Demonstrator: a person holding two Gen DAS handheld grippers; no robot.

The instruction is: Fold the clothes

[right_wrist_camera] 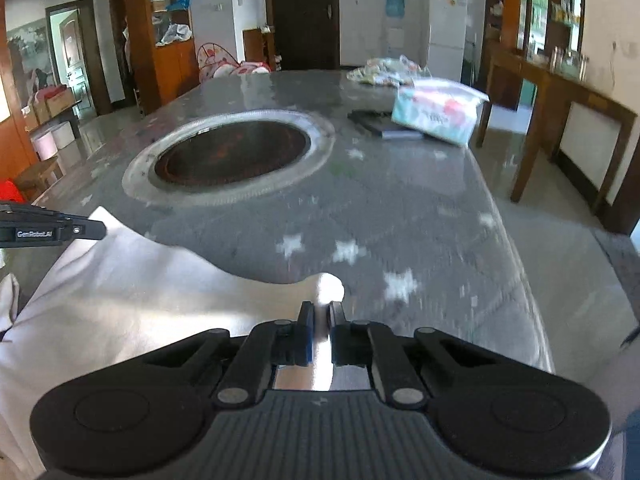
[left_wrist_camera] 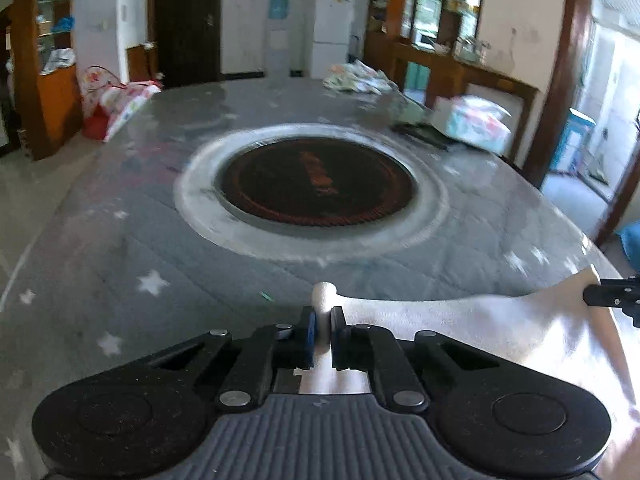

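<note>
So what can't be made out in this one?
- White garment: type unclear; lower part cut off by frame edges and each hand-held gripper's body, both views.
- Packages at the table's far end: print motion-blurred.
- Pinched cloth corners: hidden between the jaws.

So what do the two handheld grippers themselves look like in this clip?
Both match: the left gripper and right gripper have black linkage arms with silver pivot pins, round black discs on each side, a ribbed grey body and blue finger pads. Seen from the right wrist, the left one carries white "GenRobot.AI" lettering.
</note>
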